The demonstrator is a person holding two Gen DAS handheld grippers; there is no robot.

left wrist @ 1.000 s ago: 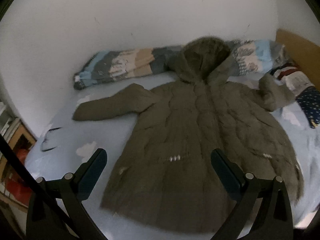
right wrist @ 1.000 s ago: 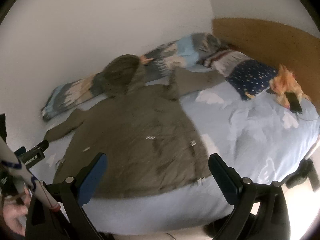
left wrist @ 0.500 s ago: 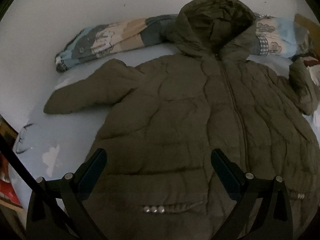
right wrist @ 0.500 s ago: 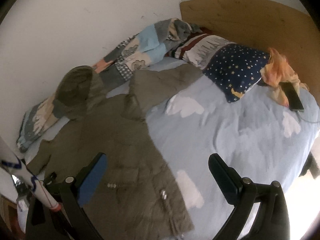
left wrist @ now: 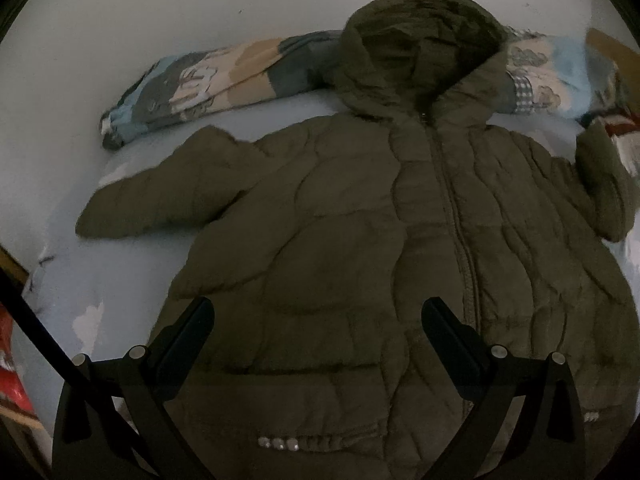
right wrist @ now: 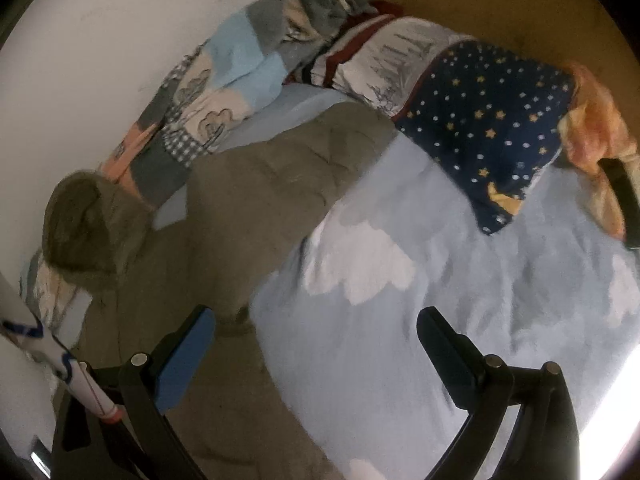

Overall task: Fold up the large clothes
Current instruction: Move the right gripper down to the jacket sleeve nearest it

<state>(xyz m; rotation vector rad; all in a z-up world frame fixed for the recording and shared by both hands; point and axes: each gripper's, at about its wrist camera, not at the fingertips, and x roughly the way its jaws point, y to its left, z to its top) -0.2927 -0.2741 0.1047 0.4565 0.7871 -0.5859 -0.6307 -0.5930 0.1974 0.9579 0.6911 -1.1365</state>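
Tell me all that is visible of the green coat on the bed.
The coat is olive green, quilted and puffy, with a hood and a closed front zipper. It lies flat, front up, on the blue cloud-print sheet, both sleeves spread. The hood rests against a patchwork blanket. Neither gripper touches it.

No readable text, label or number anywhere — neither wrist view shows any; prints are pictures only.
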